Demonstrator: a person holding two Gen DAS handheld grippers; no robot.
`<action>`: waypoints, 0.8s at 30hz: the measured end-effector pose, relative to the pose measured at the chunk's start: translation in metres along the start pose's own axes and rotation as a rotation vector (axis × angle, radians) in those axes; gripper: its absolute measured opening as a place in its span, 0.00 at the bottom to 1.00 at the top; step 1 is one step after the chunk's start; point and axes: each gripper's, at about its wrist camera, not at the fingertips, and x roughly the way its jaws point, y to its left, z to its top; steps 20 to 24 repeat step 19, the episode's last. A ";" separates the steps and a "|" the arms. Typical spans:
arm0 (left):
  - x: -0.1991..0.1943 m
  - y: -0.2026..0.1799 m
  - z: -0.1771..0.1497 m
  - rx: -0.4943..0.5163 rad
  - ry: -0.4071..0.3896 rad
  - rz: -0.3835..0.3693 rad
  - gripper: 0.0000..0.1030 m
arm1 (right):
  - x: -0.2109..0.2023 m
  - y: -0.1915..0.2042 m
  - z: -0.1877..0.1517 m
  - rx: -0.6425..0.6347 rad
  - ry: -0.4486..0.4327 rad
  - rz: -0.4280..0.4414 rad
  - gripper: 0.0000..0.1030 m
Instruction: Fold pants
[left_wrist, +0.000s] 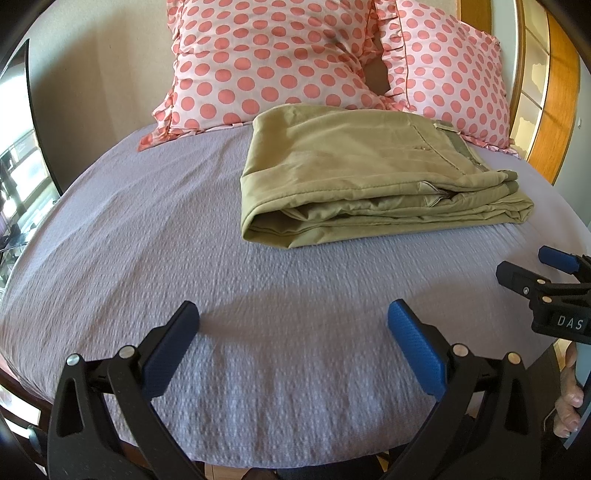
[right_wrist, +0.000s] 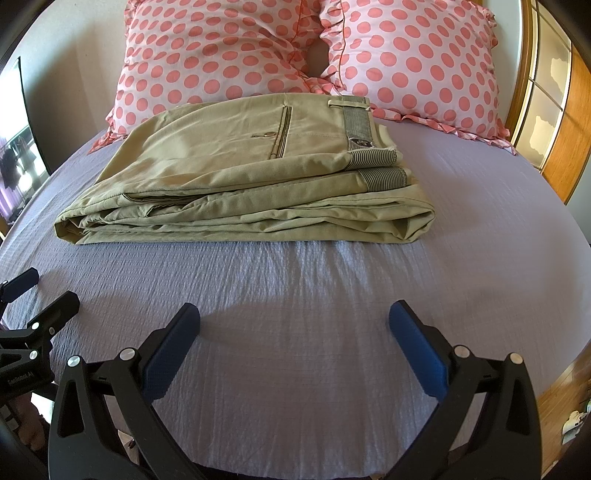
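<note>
Khaki pants lie folded in a compact stack on the lilac bed sheet, just in front of the pillows. In the right wrist view the pants show a striped waistband and a back pocket with a button on top. My left gripper is open and empty, low over the sheet, well short of the pants. My right gripper is open and empty too, near the bed's front edge. The right gripper also shows at the right edge of the left wrist view. The left gripper shows at the left edge of the right wrist view.
Two pink polka-dot pillows lean against the wall behind the pants. A wooden-framed glass door stands to the right of the bed. A dark screen stands to the left. The sheet lies between the grippers and the pants.
</note>
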 end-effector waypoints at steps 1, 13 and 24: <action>0.000 0.000 0.000 0.000 0.001 0.000 0.98 | 0.000 0.000 0.000 0.000 0.000 0.000 0.99; 0.002 0.001 0.001 -0.004 -0.001 0.003 0.98 | 0.000 0.000 0.000 0.000 0.000 0.000 0.99; 0.002 0.001 0.001 -0.003 -0.003 0.004 0.98 | 0.000 0.000 0.000 0.001 -0.001 -0.001 0.99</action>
